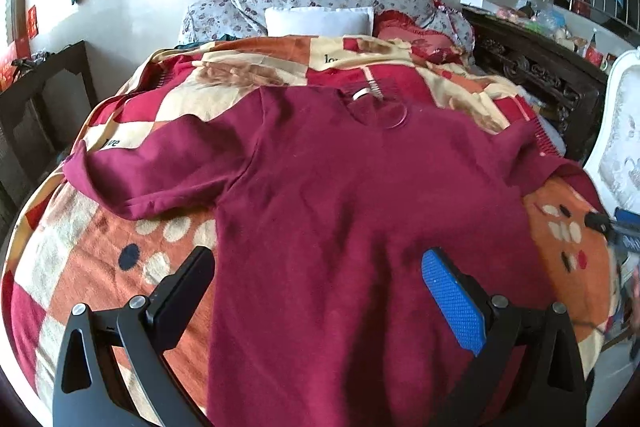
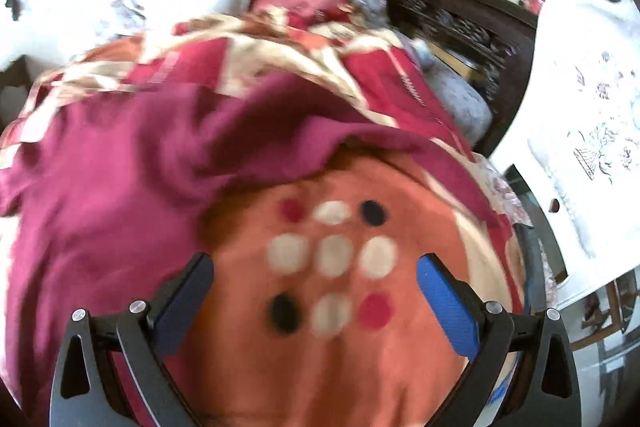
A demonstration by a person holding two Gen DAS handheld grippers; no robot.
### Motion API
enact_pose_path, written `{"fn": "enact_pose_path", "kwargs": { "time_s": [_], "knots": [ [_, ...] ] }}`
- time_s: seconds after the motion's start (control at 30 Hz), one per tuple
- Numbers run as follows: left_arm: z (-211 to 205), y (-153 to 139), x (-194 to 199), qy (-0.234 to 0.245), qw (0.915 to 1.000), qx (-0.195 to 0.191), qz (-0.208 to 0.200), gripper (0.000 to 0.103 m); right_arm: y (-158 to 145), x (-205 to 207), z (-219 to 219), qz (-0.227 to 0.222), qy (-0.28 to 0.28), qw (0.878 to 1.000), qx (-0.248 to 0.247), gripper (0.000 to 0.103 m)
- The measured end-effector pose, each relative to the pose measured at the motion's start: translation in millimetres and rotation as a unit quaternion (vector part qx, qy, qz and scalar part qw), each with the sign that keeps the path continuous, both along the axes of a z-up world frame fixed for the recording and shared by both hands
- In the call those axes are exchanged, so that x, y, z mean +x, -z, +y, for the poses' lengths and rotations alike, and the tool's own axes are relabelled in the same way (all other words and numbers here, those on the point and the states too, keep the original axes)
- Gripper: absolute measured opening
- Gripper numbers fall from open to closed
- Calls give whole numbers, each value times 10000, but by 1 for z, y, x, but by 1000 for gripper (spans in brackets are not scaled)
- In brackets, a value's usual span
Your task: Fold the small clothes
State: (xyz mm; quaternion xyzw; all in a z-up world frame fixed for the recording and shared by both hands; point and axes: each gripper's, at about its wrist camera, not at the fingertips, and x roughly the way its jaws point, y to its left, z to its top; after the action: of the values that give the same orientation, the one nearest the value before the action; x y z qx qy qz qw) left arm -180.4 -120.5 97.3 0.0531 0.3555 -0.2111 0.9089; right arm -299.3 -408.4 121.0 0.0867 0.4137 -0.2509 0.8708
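Fingers spread wide above maroon shirt.

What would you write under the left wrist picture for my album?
A maroon shirt lies spread flat on a patchwork blanket, with the open left gripper above its lower half.

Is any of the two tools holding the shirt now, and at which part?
Nothing is held. The left tool is open over the shirt, and the right tool is open over the blanket.
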Motion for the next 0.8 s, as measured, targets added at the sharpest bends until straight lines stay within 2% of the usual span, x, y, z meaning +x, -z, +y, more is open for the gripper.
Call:
{"fn": "enact_pose_path", "kwargs": {
  "time_s": [0.2,0.3,0.6,0.8],
  "knots": [
    [-5,-10,-16,17,9999,-43,-162,103,-19,8,66,-362,-223,9988,-235,103],
    [-3,-13,-20,8,9998,-44,-175,103,-23,13,84,-531,-293,9982,-36,103],
    [11,-23,-22,-197,9994,-127,-273,103,-28,18,110,-743,-445,9944,613,103],
    [14,-20,-16,-304,9993,-152,-164,103,-32,19,114,-848,-429,9926,752,103]
  ]
}}
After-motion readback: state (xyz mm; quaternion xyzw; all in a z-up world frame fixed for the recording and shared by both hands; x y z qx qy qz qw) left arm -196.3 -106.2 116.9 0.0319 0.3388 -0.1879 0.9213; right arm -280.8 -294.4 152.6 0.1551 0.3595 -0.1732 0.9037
